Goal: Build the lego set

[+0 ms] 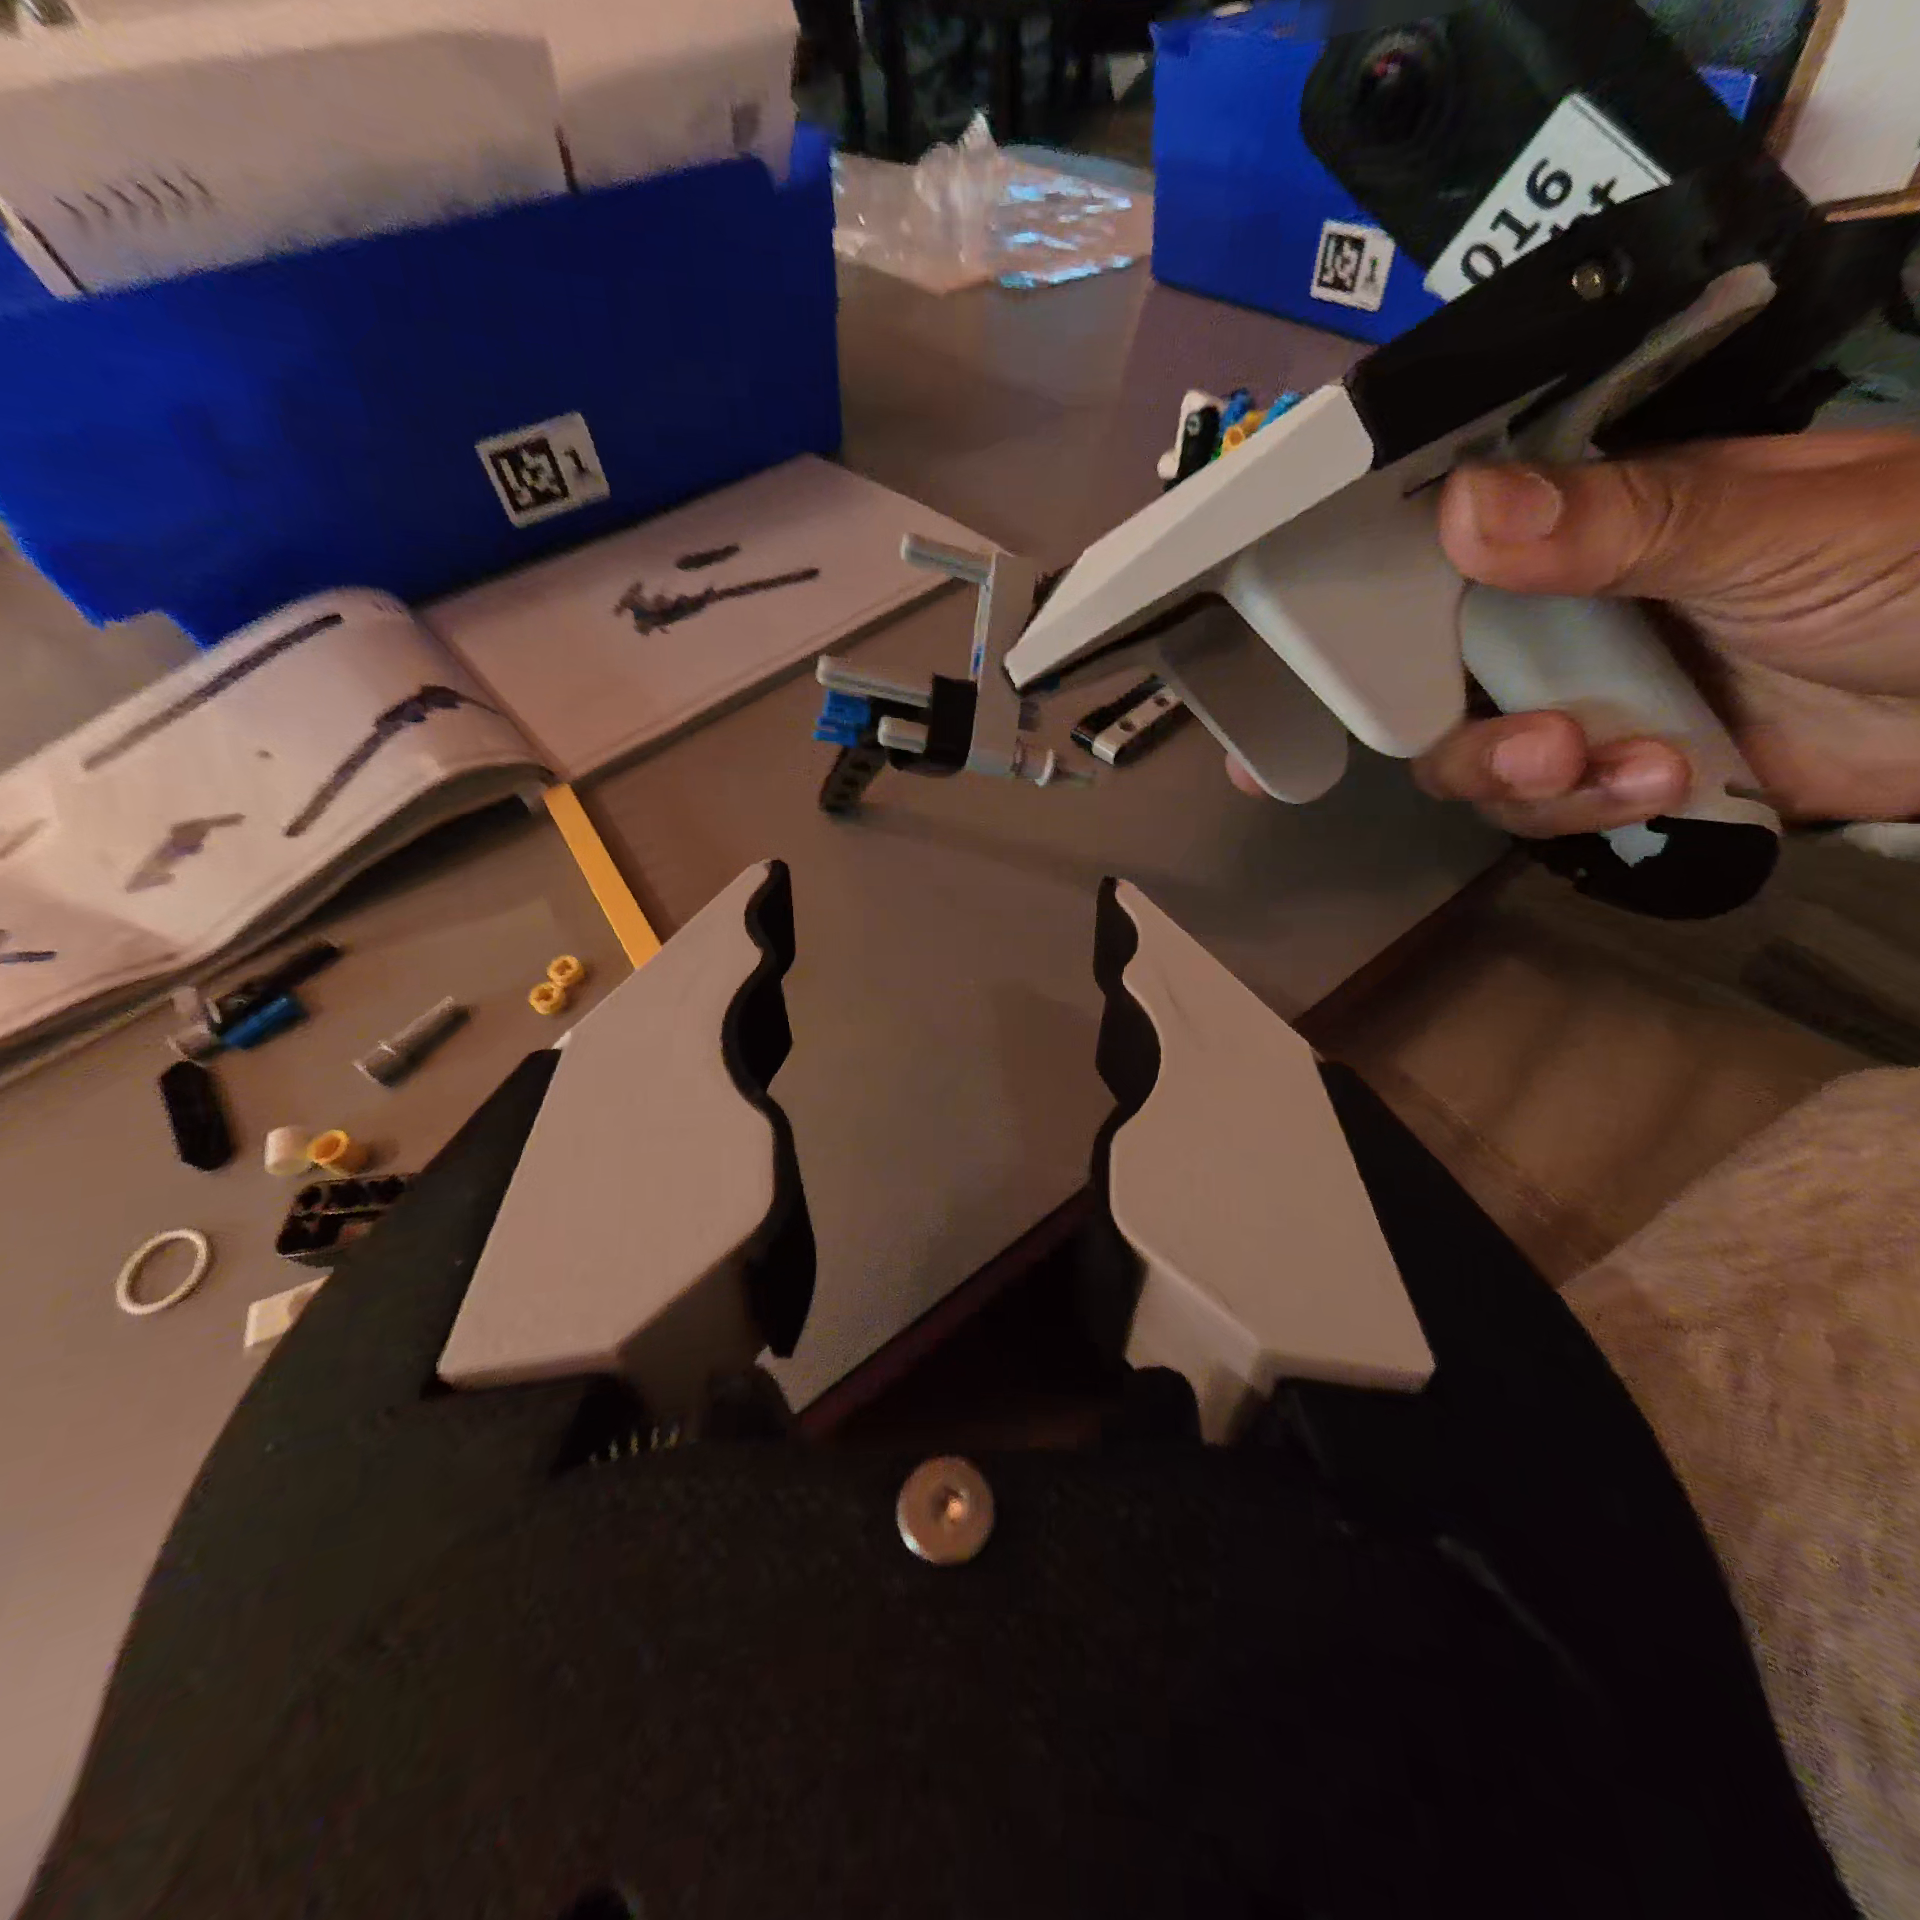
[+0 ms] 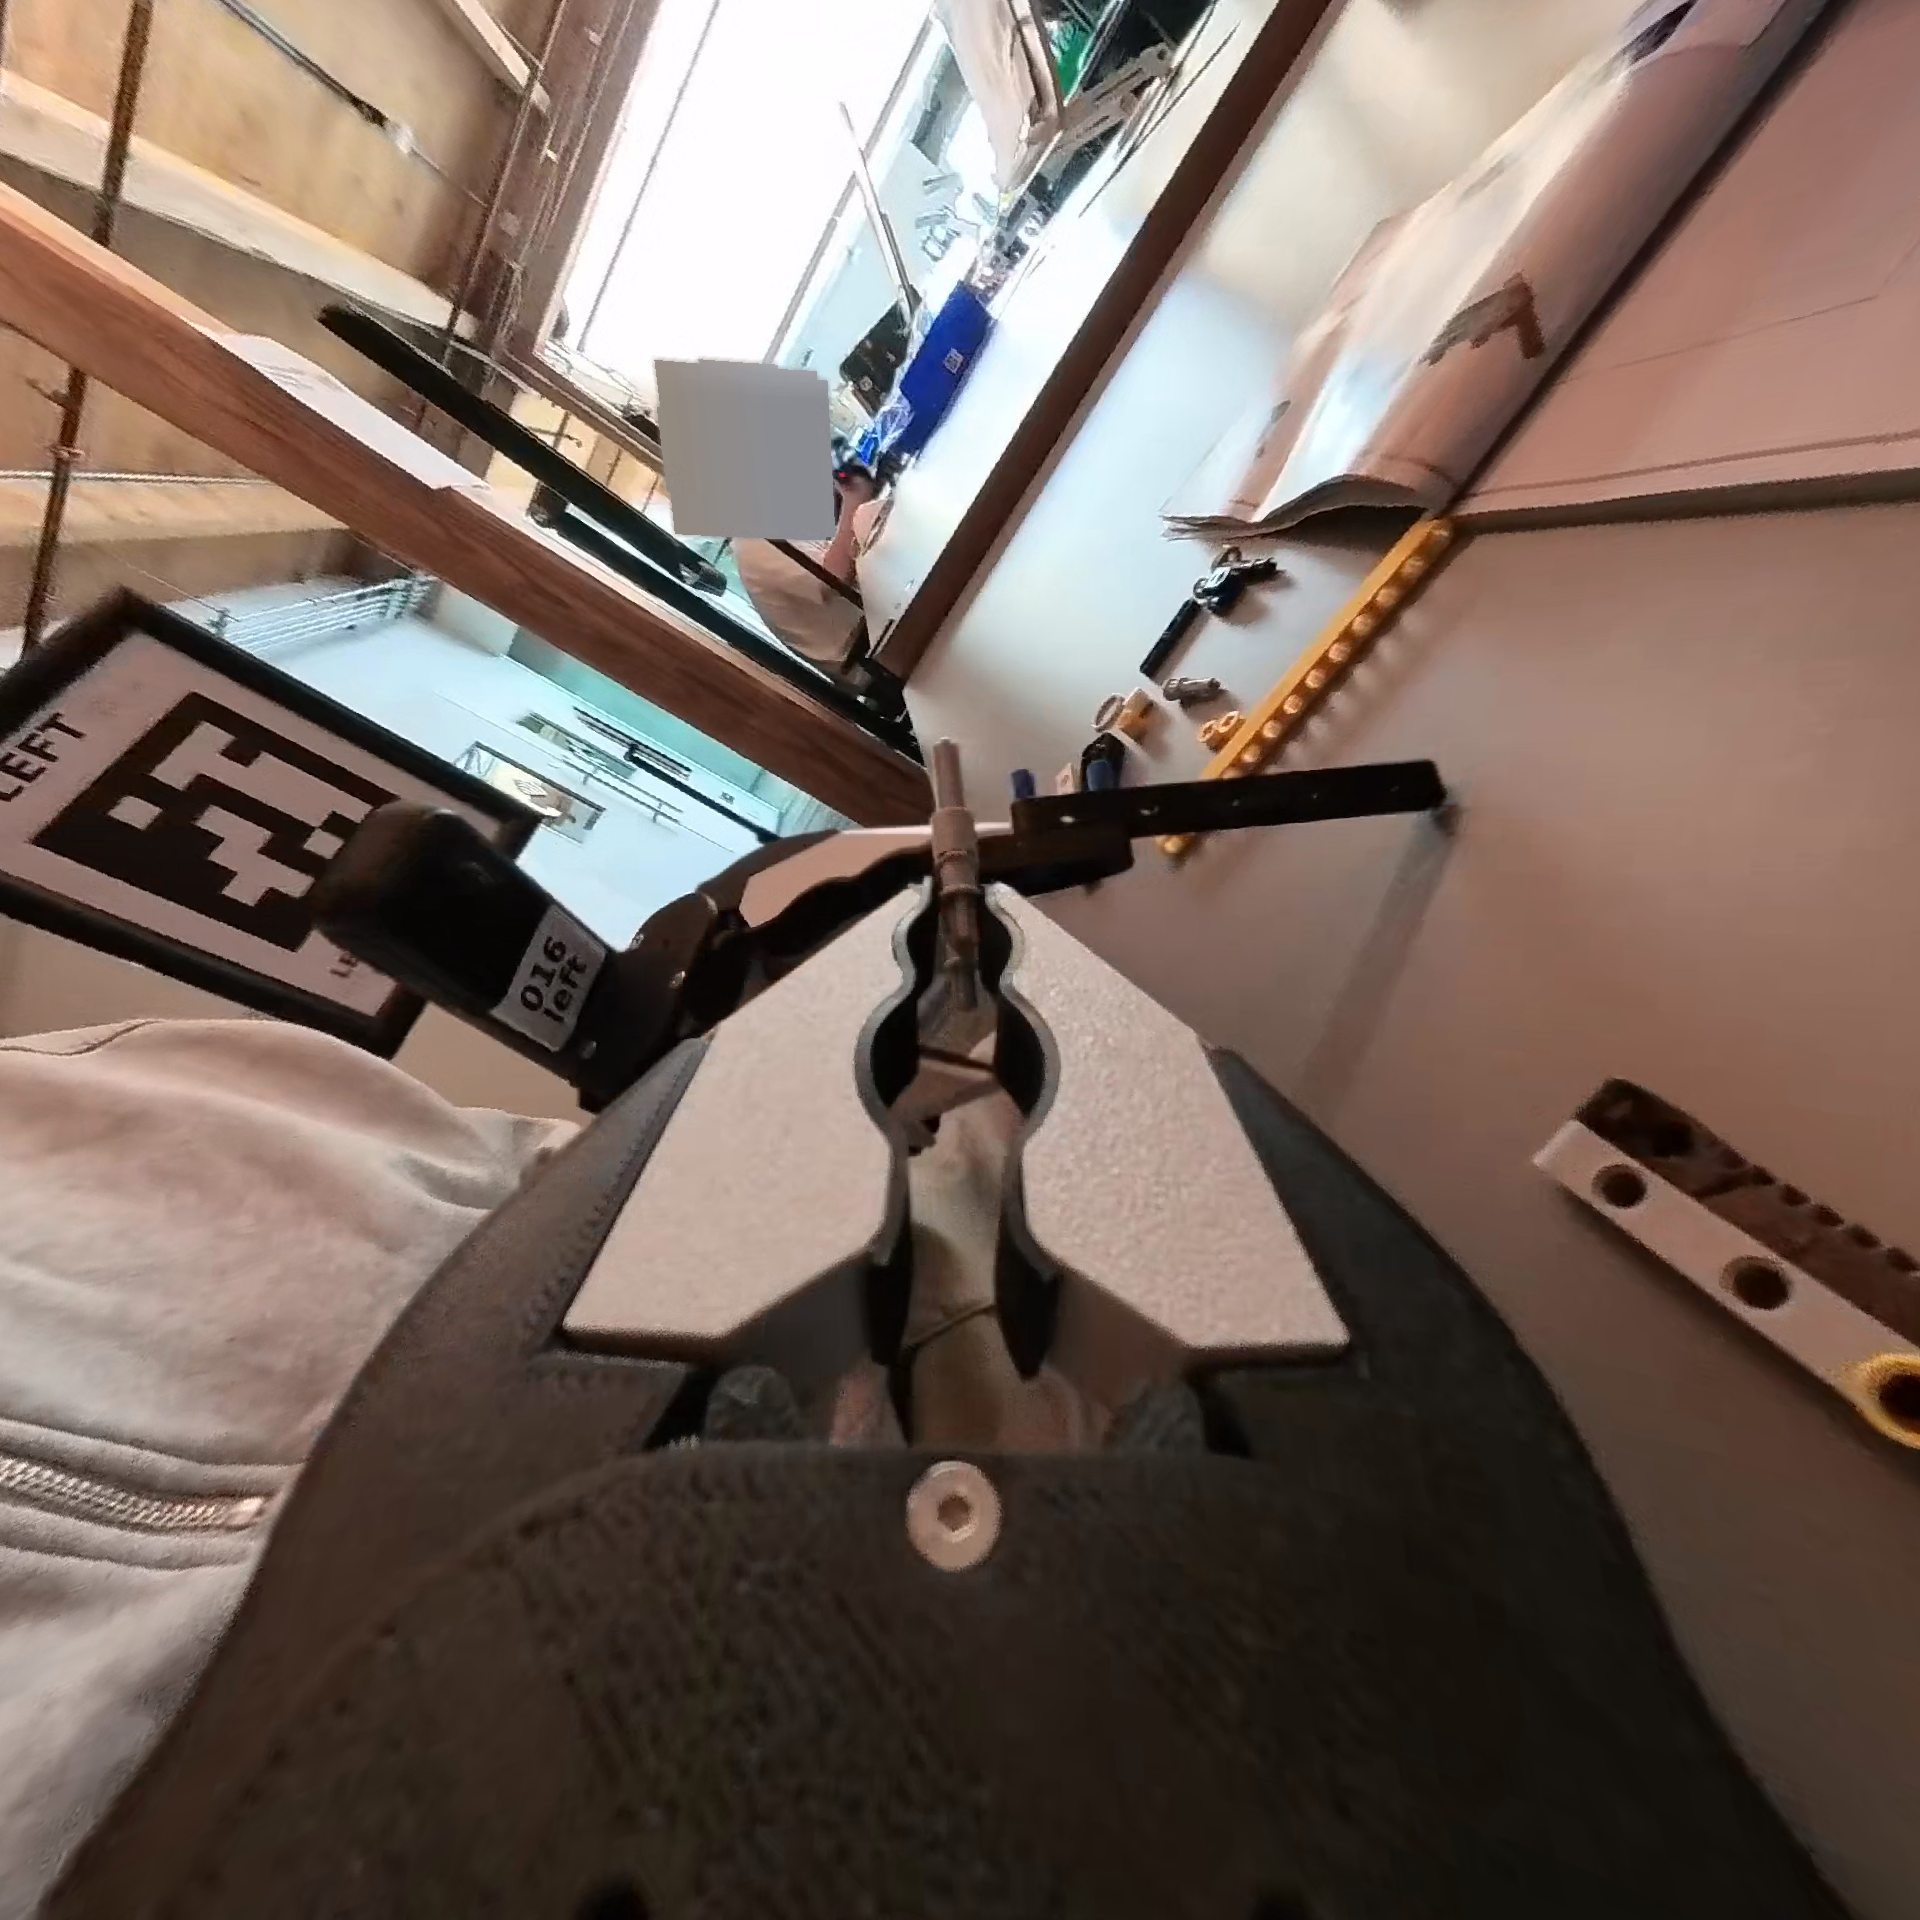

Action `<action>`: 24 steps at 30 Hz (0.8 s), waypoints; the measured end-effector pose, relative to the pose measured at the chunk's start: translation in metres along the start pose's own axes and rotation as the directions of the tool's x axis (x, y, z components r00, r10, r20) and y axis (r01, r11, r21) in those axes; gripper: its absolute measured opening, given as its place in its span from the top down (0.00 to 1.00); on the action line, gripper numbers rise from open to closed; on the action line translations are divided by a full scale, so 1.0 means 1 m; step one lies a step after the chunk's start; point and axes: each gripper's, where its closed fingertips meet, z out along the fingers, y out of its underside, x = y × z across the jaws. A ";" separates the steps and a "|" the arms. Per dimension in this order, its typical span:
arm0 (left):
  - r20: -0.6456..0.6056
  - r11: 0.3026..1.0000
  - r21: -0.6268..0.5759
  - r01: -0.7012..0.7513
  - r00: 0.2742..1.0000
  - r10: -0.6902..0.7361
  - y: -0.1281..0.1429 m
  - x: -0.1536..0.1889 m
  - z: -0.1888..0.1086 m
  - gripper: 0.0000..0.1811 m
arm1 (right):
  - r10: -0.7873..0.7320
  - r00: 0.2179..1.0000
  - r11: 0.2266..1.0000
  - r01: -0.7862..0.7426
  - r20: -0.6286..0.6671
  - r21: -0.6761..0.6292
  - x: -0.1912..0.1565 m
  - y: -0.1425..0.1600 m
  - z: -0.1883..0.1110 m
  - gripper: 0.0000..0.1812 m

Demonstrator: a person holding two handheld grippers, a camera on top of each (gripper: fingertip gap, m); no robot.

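Note:
A part-built lego assembly (image 1: 961, 681) of grey beams, black pieces and a blue piece hangs just above the grey table (image 1: 935, 1091). My right gripper (image 1: 1013, 675), held by a hand, is shut on its grey upright. In the right wrist view my right gripper (image 2: 956, 909) clamps a grey axle (image 2: 951, 821), and a black beam (image 2: 1226, 810) of the assembly reaches right towards the table. My left gripper (image 1: 943, 891) is open and empty, nearer than and below the assembly. Its body also shows in the right wrist view (image 2: 457, 914).
An open instruction booklet (image 1: 312, 748) lies left, with a yellow beam (image 1: 603, 883) beside it. Loose small parts (image 1: 312, 1091) lie at front left, more parts (image 1: 1226, 416) at the back. Two blue bins (image 1: 416, 416) (image 1: 1247, 208) stand behind. A white beam (image 2: 1714, 1247) lies near. The table edge (image 1: 1403, 987) runs at right. My left and right fingertips are right by each other.

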 end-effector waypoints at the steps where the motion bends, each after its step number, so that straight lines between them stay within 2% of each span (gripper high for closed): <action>1: 0.006 1.000 0.014 -0.006 1.000 0.006 -0.002 -0.001 -0.001 0.69 | 0.000 1.000 1.000 0.000 0.004 0.000 -0.001 0.000 0.000 0.97; 6: -0.021 0.998 0.055 -0.007 1.000 0.008 -0.008 0.003 -0.004 0.68 | -0.003 0.999 1.000 0.003 0.034 0.001 -0.010 0.001 0.000 0.97; 16: -0.036 0.988 0.127 -0.083 0.995 0.088 -0.016 0.008 -0.010 0.66 | 0.109 0.977 0.993 -0.113 0.181 0.014 -0.031 0.001 -0.002 0.97; 21: 0.008 0.967 0.210 -0.143 0.989 0.144 -0.029 0.007 -0.021 0.78 | 0.140 0.966 0.989 -0.145 0.217 0.006 -0.036 0.005 0.001 0.97; 24: 0.000 0.960 0.239 -0.145 0.989 0.149 -0.033 0.009 -0.025 0.79 | 0.146 0.965 0.988 -0.152 0.218 0.011 -0.036 0.005 0.002 0.97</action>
